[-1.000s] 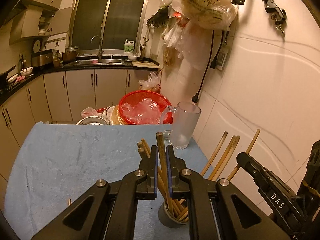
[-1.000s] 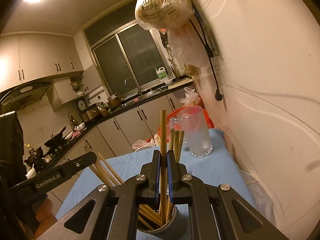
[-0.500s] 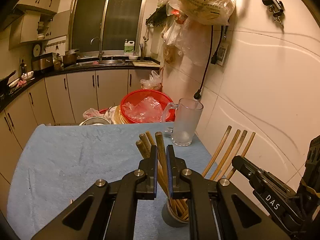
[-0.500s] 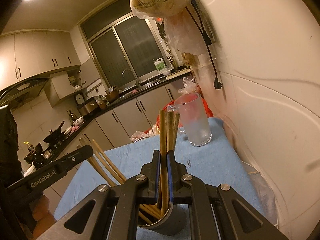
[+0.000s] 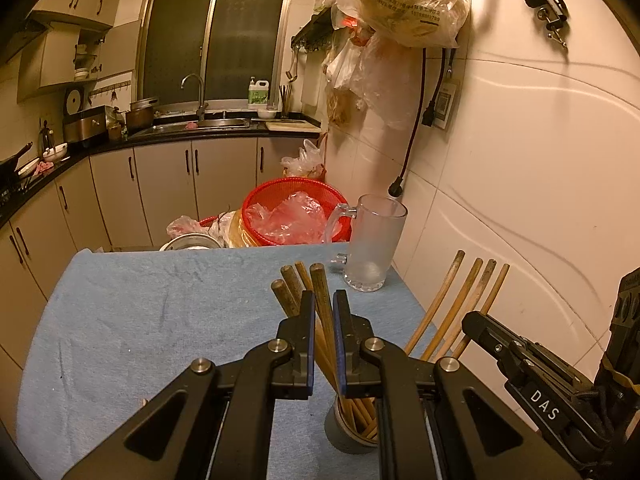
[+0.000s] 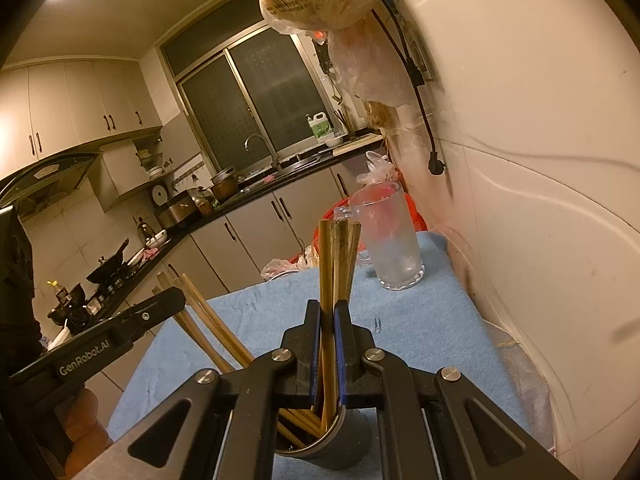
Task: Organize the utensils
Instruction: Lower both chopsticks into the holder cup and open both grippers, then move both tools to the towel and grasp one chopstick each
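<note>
Chopsticks (image 5: 322, 312) are clamped between the nearly closed jaws of the left gripper (image 5: 323, 312), their lower ends standing in a grey cup (image 5: 346, 428) just below the jaws. Another bundle of chopsticks (image 6: 329, 280) is pinched by the right gripper (image 6: 328, 320) over the same cup. A glass mug (image 5: 374, 252) stands beyond the jaws.

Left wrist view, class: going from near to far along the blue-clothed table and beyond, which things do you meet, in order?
Grey cup of wooden chopsticks → frosted glass mug → red plastic basket holding crumpled plastic → steel sink with curved tap → dark sliding window.
</note>
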`<state>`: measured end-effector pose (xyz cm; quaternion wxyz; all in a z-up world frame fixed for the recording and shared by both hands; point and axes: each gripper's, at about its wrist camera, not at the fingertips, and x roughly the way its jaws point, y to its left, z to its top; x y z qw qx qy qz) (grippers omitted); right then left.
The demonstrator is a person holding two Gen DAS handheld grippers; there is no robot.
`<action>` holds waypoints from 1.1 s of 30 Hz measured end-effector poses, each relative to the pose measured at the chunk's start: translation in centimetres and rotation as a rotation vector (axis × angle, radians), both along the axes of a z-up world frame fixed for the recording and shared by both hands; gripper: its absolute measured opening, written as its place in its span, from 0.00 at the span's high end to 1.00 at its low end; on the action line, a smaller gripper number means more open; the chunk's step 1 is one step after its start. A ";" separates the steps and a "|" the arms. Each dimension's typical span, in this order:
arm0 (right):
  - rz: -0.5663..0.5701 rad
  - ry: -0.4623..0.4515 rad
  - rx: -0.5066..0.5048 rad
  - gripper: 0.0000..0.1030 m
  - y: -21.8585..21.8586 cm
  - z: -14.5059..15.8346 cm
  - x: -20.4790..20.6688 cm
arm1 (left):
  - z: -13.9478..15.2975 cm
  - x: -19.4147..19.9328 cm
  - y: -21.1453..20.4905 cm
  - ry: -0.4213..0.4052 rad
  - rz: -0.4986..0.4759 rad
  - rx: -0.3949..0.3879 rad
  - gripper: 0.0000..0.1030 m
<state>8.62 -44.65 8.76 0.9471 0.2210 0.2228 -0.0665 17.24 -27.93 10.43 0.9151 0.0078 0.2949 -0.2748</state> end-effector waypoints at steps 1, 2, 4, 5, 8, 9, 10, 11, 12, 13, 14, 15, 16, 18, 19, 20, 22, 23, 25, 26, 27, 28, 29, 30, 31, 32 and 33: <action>0.003 -0.005 0.003 0.91 0.0 0.1 -0.1 | 0.1 0.0 0.1 0.003 -0.001 -0.001 0.91; 0.006 -0.012 0.004 0.91 0.0 0.3 -0.2 | 0.1 0.0 0.1 0.004 -0.003 -0.003 0.91; 0.007 -0.032 0.004 0.91 0.1 0.9 -0.7 | 0.4 -0.1 0.3 -0.003 0.002 -0.005 0.91; 0.005 -0.041 0.004 0.91 0.1 1.2 -0.9 | 0.5 -0.2 0.5 -0.003 0.001 -0.008 0.91; -0.002 -0.068 0.000 0.91 0.4 2.1 -2.0 | 1.1 -0.6 1.0 -0.007 -0.002 -0.019 0.91; -0.004 -0.076 -0.001 0.91 0.5 2.4 -2.3 | 1.2 -0.7 1.1 -0.010 -0.002 -0.020 0.90; -0.007 -0.084 -0.001 0.91 0.6 2.8 -2.7 | 1.5 -1.0 1.4 -0.011 -0.004 -0.025 0.87; -0.009 -0.091 0.001 0.90 0.8 3.2 -3.1 | 1.7 -1.2 1.8 -0.012 -0.005 -0.031 0.81; -0.008 -0.096 0.003 0.89 1.0 3.5 -3.5 | 1.9 -1.5 2.1 -0.015 -0.003 -0.036 0.78; -0.006 -0.101 0.004 0.88 1.2 3.9 -3.9 | 2.1 -1.7 2.3 -0.019 -0.001 -0.039 0.76; -0.005 -0.107 0.005 0.88 1.5 4.1 -4.3 | 2.3 -2.1 2.9 -0.026 0.003 -0.044 0.76; -0.001 -0.114 0.006 0.88 1.8 4.4 -4.8 | 2.4 -2.3 3.2 -0.028 0.003 -0.046 0.76; 0.004 -0.116 0.005 0.88 2.1 4.5 -5.2 | 2.6 -2.7 3.8 -0.030 0.006 -0.050 0.76; 0.017 -0.117 0.002 0.88 3.0 4.8 -5.9 | 2.7 -3.1 4.8 -0.030 0.012 -0.055 0.76; 0.024 -0.117 0.000 0.88 3.4 4.9 -6.3 | 2.7 -3.4 5.4 -0.030 0.016 -0.056 0.75; 0.030 -0.115 0.000 0.88 3.9 4.9 -6.7 | 2.7 -3.7 6.3 -0.028 0.023 -0.057 0.73; 0.045 -0.109 0.005 0.88 4.7 4.8 -7.3 | 2.5 -4.2 8.1 -0.018 0.041 -0.063 0.63; 0.056 -0.101 0.008 0.86 5.3 4.6 -7.5 | 2.2 -4.4 9.0 -0.011 0.049 -0.065 0.59; 0.087 -0.078 0.005 0.80 6.4 4.0 -7.7 | 1.2 -4.8 11.1 0.005 0.078 -0.044 0.59; 0.109 -0.060 -0.004 0.75 7.1 3.7 -7.7 | 0.1 -4.9 12.8 0.025 0.103 -0.028 0.59; 0.127 -0.045 -0.013 0.72 7.8 3.3 -7.6 | -0.8 -4.9 14.2 0.050 0.121 -0.020 0.59; 0.151 -0.027 -0.024 0.72 8.6 2.9 -7.5 | -1.9 -4.6 15.7 0.087 0.141 -0.010 0.59; 0.180 -0.006 -0.032 0.72 9.4 2.4 -7.3 | -3.1 -4.2 17.2 0.132 0.169 -0.002 0.59; 0.205 0.013 -0.037 0.72 10.1 1.9 -6.9 | -4.4 -3.8 18.8 0.175 0.201 -0.001 0.59; 0.241 0.041 -0.042 0.72 11.0 1.3 -6.4 | -5.6 -3.4 20.4 0.219 0.235 -0.006 0.59; 0.270 0.067 -0.046 0.72 11.7 0.7 -5.7 | -6.6 -2.9 21.6 0.256 0.265 -0.005 0.59; 0.307 0.105 -0.051 0.72 12.6 0.1 -4.8 | -7.7 -2.4 22.7 0.297 0.294 0.007 0.59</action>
